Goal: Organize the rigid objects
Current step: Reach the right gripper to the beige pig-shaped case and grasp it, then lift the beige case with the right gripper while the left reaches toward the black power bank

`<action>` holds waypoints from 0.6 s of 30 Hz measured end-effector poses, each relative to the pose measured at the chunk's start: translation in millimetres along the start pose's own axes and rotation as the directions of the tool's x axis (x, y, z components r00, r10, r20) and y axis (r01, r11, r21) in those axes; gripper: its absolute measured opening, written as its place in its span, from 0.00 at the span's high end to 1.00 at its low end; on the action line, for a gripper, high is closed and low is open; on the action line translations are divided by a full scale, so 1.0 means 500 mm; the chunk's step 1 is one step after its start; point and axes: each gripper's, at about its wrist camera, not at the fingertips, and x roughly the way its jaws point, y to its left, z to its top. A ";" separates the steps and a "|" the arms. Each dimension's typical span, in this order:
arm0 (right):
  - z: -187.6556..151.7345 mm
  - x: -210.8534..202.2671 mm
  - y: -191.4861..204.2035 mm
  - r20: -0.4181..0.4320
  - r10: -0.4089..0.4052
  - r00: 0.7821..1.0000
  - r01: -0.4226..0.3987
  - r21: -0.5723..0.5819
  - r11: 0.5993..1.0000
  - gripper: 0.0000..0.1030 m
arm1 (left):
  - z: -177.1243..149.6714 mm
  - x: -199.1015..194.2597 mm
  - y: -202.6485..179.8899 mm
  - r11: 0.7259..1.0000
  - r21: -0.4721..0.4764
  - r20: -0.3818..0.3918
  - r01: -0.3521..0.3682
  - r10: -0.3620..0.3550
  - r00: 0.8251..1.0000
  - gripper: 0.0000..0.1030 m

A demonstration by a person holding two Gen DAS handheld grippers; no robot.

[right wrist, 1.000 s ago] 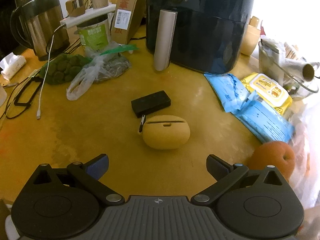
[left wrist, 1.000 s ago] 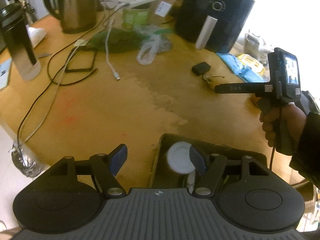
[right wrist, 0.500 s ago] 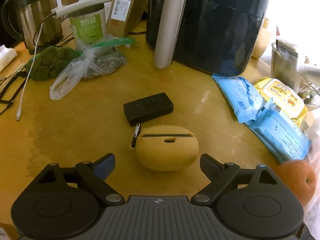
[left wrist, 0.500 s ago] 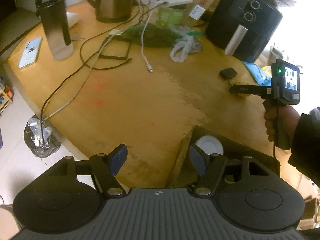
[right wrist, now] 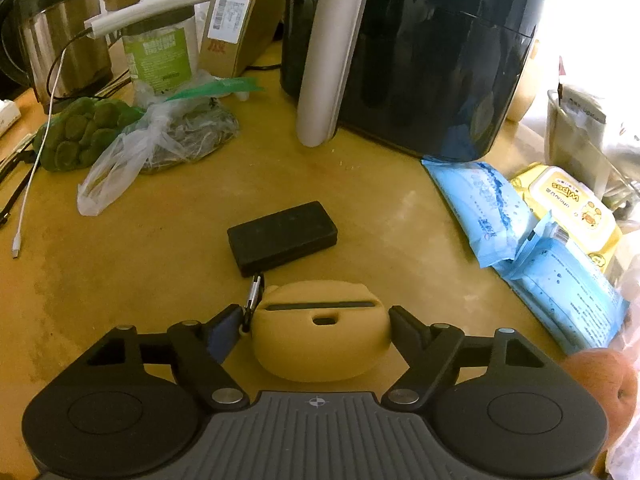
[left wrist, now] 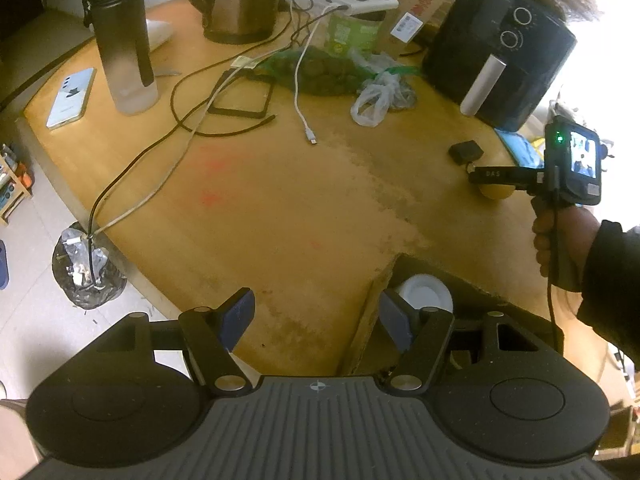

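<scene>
While the jaws of the right hand-held gripper (right wrist: 318, 326) are closing, a rounded mustard-yellow silicone case (right wrist: 320, 330) with a dark slot across its top is seen between them, lying on the worn yellow wooden counter (right wrist: 160, 264). The right finger appears to touch the case's side, whereas the blue-padded left finger is met by the small metal clip (right wrist: 253, 296) at the case's left end; a firm clamp cannot be confirmed. Just beyond the case, a flat black rectangular box (right wrist: 282, 237) is laid on the counter, and behind it a large black air fryer (right wrist: 408, 56) with a pale grey handle is stood. Blue wipe packets (right wrist: 480, 208) are spread to the right, and an orange fruit (right wrist: 600, 388) is seen at the right edge.

From the left wrist view, the left hand-held gripper (left wrist: 316, 316) is held with its jaws apart and nothing between them, over the counter's edge. A dark brown open box (left wrist: 424, 276) is set just below its right finger, and a round white lid (left wrist: 426, 292) is visible inside it. Farther off, the right hand-held gripper (left wrist: 492, 176) is gripped by a person's hand (left wrist: 560, 240) in a dark sleeve, over the yellow case (left wrist: 496, 192).
</scene>
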 end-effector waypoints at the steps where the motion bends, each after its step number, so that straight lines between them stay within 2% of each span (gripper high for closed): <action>1: 0.000 -0.001 0.001 -0.005 -0.002 1.000 0.002 0.001 1.000 0.23 | 0.001 0.000 -0.001 1.000 0.004 0.000 0.002 -0.002 1.000 0.34; 7: -0.005 -0.011 -0.004 -0.032 0.002 0.999 0.000 0.033 0.999 0.23 | 0.009 0.004 -0.012 0.999 0.035 0.005 0.019 -0.019 1.000 0.34; 18: -0.015 -0.078 -0.016 -0.009 0.064 0.998 -0.062 0.119 0.991 0.23 | 0.028 0.018 -0.045 0.992 0.110 -0.002 0.061 -0.062 0.998 0.34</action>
